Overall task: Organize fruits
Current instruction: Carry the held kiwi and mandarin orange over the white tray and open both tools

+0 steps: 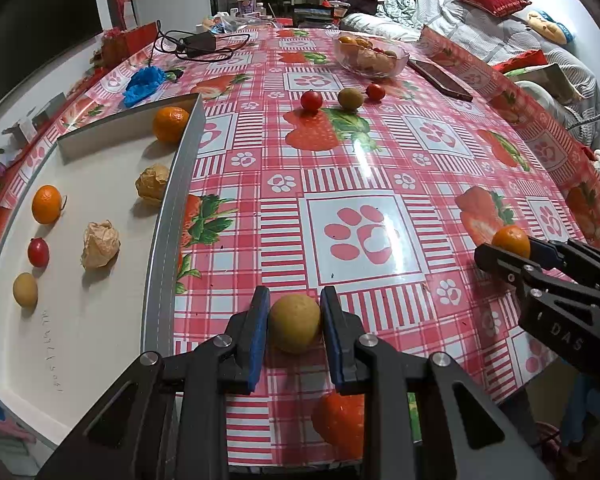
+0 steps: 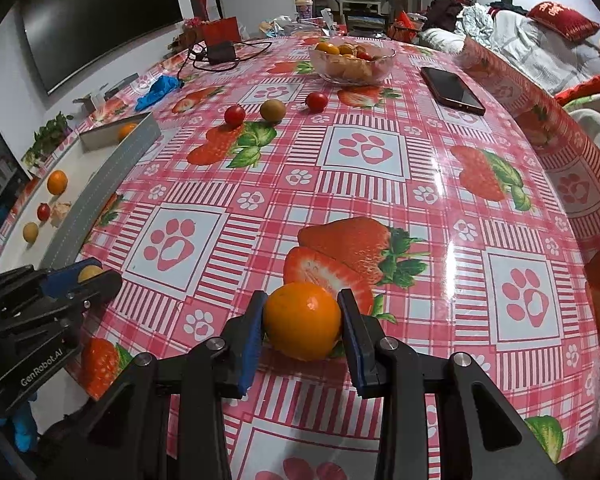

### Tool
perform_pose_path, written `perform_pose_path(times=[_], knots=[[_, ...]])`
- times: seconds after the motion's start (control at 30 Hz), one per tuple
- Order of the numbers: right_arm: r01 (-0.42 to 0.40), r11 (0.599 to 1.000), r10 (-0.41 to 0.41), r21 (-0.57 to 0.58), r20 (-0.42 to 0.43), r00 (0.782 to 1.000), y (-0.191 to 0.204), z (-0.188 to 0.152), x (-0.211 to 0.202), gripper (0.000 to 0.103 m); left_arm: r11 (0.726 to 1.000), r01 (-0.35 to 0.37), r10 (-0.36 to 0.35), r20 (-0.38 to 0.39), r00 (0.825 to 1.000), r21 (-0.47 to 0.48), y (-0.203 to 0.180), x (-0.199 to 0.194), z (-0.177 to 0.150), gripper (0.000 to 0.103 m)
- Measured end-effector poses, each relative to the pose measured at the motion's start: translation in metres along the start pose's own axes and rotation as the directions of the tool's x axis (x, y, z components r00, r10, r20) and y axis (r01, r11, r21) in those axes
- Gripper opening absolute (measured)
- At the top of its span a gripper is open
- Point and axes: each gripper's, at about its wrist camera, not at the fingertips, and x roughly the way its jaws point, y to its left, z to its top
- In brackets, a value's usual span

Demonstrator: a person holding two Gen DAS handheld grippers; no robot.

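Left wrist view: left gripper [image 1: 295, 322] has its jaws closed on a yellow-brown round fruit [image 1: 295, 323], blue pads pressing both sides, fruit low over the surface [image 1: 380, 168] w/ its red checked cloth; to the left lies a white tray [image 1: 100, 300] w/ a grey rim, holding two oranges [image 1: 171, 124], a red tomato [image 1: 38, 252], a small yellow fruit [image 1: 25, 289] and two papery husked fruits [image 1: 100, 244]; further back on the cloth sit two tomatoes [image 1: 311, 100] w/ a greenish-brown fruit [image 1: 350, 99] between them, then a glass bowl [image 1: 370, 57] of fruit, a dark phone [image 1: 440, 79] just beside it, a blue glove [image 1: 144, 84] and a black charger w/ cable [image 1: 198, 45]; at right the right gripper [image 1: 510, 250] grips an orange [image 1: 511, 241]. Right wrist view: right gripper's jaws are clamped on that orange [image 2: 302, 322], pads touching left and right, fruit at or just above the cloth, cannot tell which; left gripper [image 2: 88, 276] shows at lower left by the tray's near end, the yellow fruit [image 2: 90, 273] peeking between its pads; tray [image 2: 80, 208], bowl [image 2: 352, 62], phone [image 2: 452, 90] and the three loose fruits [image 2: 272, 110] appear beyond, well apart from both grippers.
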Motion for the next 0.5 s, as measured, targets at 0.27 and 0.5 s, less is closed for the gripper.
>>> perform_pose_path(times=[0.27, 0.5], knots=[[-0.065, 0.996, 0.067, 0.065, -0.031, 0.997, -0.010, 0.006, 0.000, 0.037, 0.998, 0.053, -0.054, -0.026, 0.998, -0.032, 0.007, -0.002, 0.005, 0.028], [-0.131, 0.979, 0.136, 0.153, -0.025, 0.990, -0.023, 0.016, -0.009, 0.036, 0.993, 0.097, -0.095, 0.033, 0.995, -0.065, 0.019, -0.026, 0.019, 0.028]])
